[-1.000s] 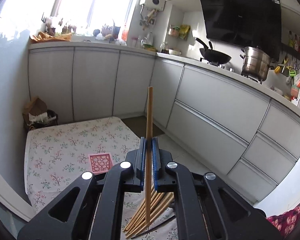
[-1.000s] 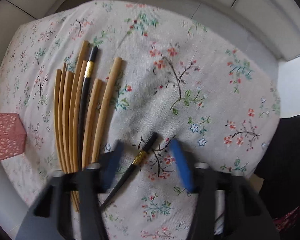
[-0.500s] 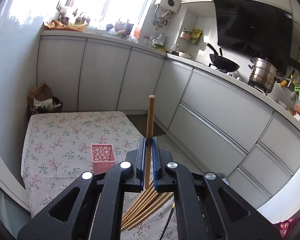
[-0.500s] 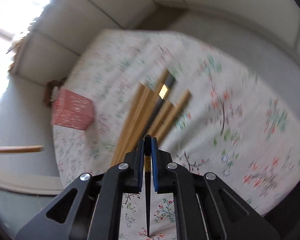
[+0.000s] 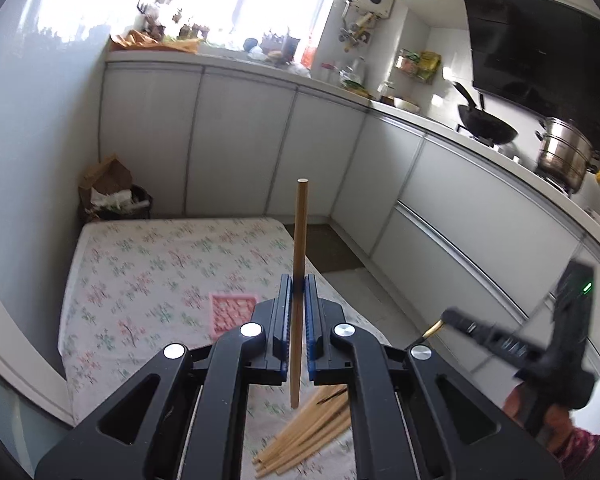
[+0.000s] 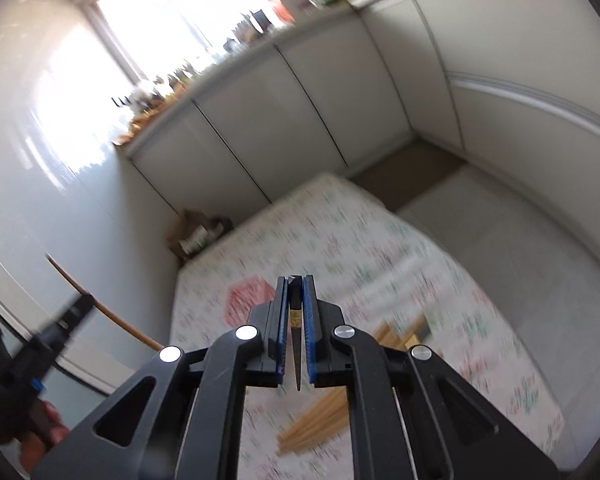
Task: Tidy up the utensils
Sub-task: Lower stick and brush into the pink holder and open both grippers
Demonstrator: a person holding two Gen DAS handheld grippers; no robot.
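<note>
My left gripper (image 5: 295, 292) is shut on a wooden chopstick (image 5: 300, 240) that stands upright between its blue pads, above the floral table. My right gripper (image 6: 295, 292) is shut on a black chopstick (image 6: 295, 312) with a gold band, lifted off the cloth. A pink lattice holder (image 5: 231, 314) stands on the cloth ahead of the left gripper; it shows blurred in the right wrist view (image 6: 247, 300). A bundle of wooden chopsticks (image 5: 308, 436) lies on the cloth below both grippers. The right gripper also shows at the right of the left wrist view (image 5: 500, 344).
The table with a floral cloth (image 5: 147, 264) stands in a kitchen corner. White cabinets (image 5: 460, 216) run along the back and right. A bin with a paper bag (image 5: 111, 196) stands behind the table. A wok (image 5: 486, 128) and a steel pot (image 5: 562, 158) sit on the stove.
My right gripper closed on the black chopstick, lifted it off the cloth and swung up to face the room. My left gripper kept hold of the wooden chopstick with little movement.
</note>
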